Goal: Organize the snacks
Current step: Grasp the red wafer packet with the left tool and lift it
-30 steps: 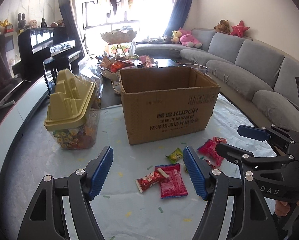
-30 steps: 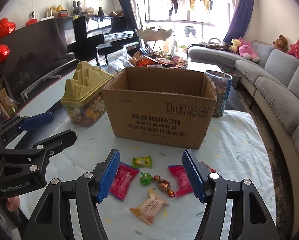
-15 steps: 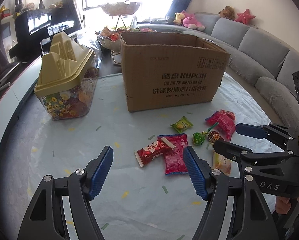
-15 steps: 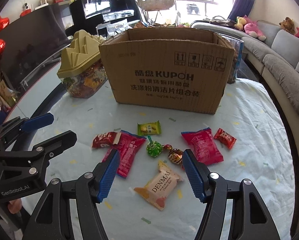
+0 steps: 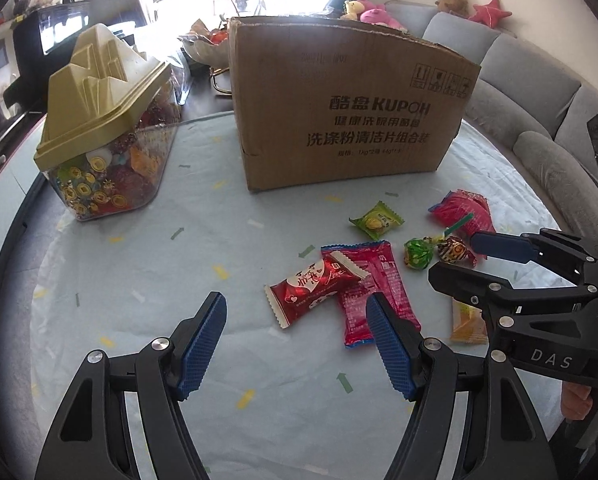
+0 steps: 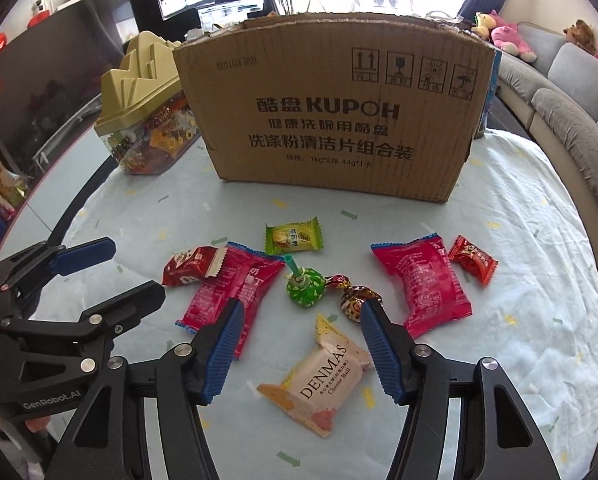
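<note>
A cardboard box (image 6: 335, 120) stands upright toward the far edge of the desk (image 6: 519, 240), its printed long side facing the cameras, and a clear candy jar (image 5: 111, 168) with a stepped yellow lid sits just beside its left end. The loose snacks lie scattered on the pale cloth between the box and the near edge. Nearest the near edge lies the cream DENMAS packet (image 6: 319, 380), its long axis slanting from near-left to far-right, one corner pointing toward the box. The long pink packet (image 6: 235, 292) lies on a similar slant, with a dark red heart-print candy (image 5: 315, 284) lying across its far end, long axis nearly crosswise to it. A green lollipop (image 6: 305, 288) rests with its stick pointing toward the box, just beside a brown foil candy (image 6: 355, 300). A second pink packet (image 6: 423, 284) runs roughly from near to far, a small red candy (image 6: 473, 258) just beside its right. A green packet (image 6: 295, 238) lies crosswise, closest to the box. The right gripper (image 6: 301, 352) has jaws spread but just closing, with the DENMAS packet between them, untouched. The left gripper (image 5: 295, 340) holds its jaws spread and empty near the heart-print candy.
</note>
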### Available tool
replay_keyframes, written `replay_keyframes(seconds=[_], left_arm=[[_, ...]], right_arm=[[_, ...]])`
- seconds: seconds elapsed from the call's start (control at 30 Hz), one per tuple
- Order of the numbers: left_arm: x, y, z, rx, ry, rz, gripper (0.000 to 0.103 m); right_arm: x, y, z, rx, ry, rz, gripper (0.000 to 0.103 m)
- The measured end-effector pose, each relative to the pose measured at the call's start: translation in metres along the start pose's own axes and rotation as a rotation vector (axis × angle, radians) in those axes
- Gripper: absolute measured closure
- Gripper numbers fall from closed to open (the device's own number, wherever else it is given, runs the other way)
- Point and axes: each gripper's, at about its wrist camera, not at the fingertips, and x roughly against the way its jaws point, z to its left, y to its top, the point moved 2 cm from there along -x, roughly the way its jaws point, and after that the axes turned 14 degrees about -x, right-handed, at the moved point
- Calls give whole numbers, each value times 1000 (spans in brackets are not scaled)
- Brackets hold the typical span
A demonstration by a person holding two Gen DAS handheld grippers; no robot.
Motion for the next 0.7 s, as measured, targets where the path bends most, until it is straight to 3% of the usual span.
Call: replay_keyframes(seconds=[0.33, 0.7], left_arm=[[-24, 6, 3, -9, -40, 21, 33], [-42, 14, 6, -13, -74, 34, 49]], right_arm=[[-21, 4, 1, 1, 14, 34, 53], [-44, 13, 0, -12, 17, 69, 62]])
